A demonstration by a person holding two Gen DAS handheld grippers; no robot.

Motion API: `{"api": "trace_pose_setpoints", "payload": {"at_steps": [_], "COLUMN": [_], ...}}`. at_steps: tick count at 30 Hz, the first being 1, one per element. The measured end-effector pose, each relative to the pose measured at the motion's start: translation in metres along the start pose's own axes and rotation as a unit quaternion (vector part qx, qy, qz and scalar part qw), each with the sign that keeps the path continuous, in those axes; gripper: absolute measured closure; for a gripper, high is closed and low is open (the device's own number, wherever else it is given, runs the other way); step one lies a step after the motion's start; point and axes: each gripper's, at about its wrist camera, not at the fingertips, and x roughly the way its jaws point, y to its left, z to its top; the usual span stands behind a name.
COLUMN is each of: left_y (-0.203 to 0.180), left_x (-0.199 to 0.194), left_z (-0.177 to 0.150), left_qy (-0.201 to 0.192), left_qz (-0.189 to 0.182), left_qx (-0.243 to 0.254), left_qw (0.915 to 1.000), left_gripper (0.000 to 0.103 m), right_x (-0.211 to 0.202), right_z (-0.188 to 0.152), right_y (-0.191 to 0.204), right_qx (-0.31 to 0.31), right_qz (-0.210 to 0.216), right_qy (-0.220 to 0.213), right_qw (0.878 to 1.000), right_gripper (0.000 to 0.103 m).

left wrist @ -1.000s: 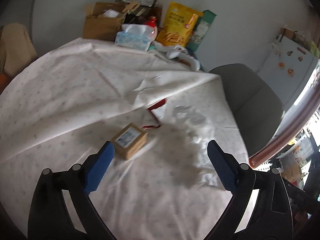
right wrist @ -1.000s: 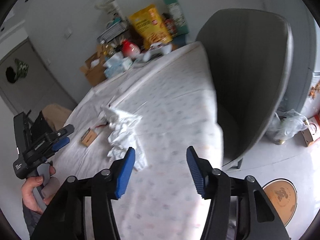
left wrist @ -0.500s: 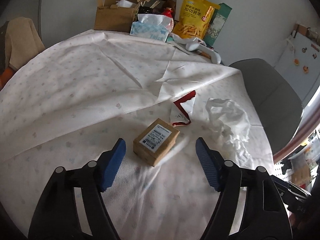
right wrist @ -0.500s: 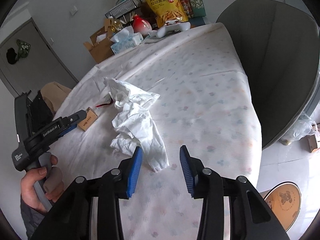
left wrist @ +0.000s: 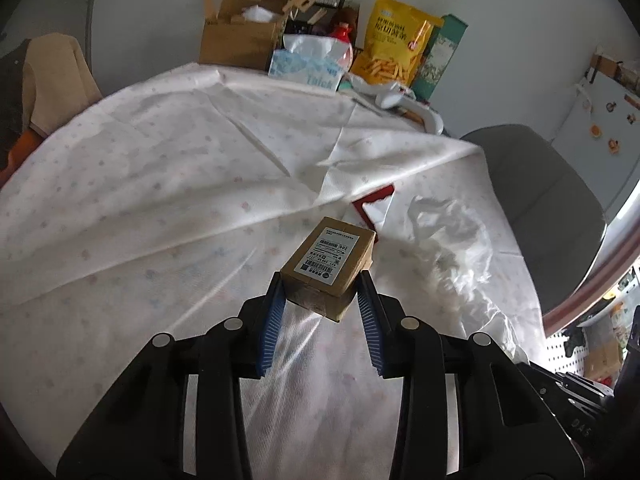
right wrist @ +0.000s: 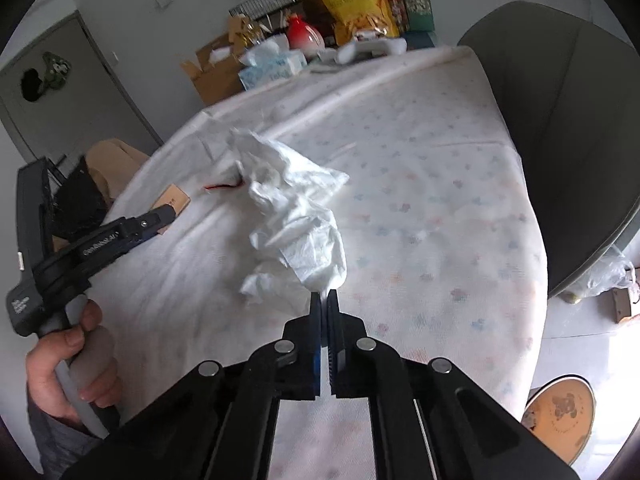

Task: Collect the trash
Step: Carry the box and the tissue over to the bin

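My left gripper [left wrist: 320, 284] is shut on a small brown cardboard box [left wrist: 329, 264] with a white label, holding its near end just above the tablecloth. A red-edged wrapper [left wrist: 374, 208] lies just beyond the box. My right gripper [right wrist: 324, 298] is shut on the near end of a crumpled white plastic bag [right wrist: 296, 216], which stretches away across the table. In the right wrist view the left gripper [right wrist: 160, 216] and the box [right wrist: 174, 200] show at the left. The bag also shows in the left wrist view [left wrist: 452, 240].
The round table has a white patterned cloth [left wrist: 160, 184]. At its far edge stand a cardboard box [left wrist: 240, 36], a tissue pack [left wrist: 306, 66], a yellow snack bag [left wrist: 396, 44] and a green carton [left wrist: 440, 56]. A grey chair [right wrist: 568, 128] stands at the right.
My left gripper moved in and closed on the brown box. My right gripper moved forward and closed on the end of the white bag.
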Motion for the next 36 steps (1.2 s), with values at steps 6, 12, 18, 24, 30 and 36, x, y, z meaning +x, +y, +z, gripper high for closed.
{"api": "trace_pose_setpoints", "payload": {"at_steps": [6,12,18,24,30,36], "left_y": [-0.022,-0.056,-0.104,-0.157,-0.206,-0.256], "left_x": [-0.022,-0.025,-0.018,-0.013,-0.006,0.004], "left_z": [0.005,-0.001,-0.013,-0.026,-0.042,-0.065], "left_qy": [-0.018,-0.015,0.001,0.016,0.032,0.056], "left_qz": [-0.023,-0.051,-0.086,-0.116,-0.142,-0.167], "left_qx": [0.015,0.04,0.069,0.108,0.143,0.181], "left_qw": [0.9995,0.9978,0.9939,0.9872,0.979,0.9676], "left_gripper": [0.066,0.066,0.066,0.066,0.066,0.066], "right_x": [-0.031,-0.062,-0.087,-0.117,-0.141,-0.166], "right_z": [0.002,0.0,-0.008,-0.022,-0.041,-0.067], "right_y": [-0.01,-0.033,-0.067,-0.108,-0.144,-0.187], "right_qx": [0.014,0.036,0.063,0.093,0.12,0.153], "right_qz": [-0.006,-0.025,-0.049,-0.08,-0.112,-0.145], "right_qy": [-0.034,-0.058,-0.073,-0.088,-0.097,-0.098], "right_qw": [0.999,0.997,0.994,0.989,0.982,0.973], "right_gripper": [0.099,0.099,0.099,0.099,0.099,0.099]}}
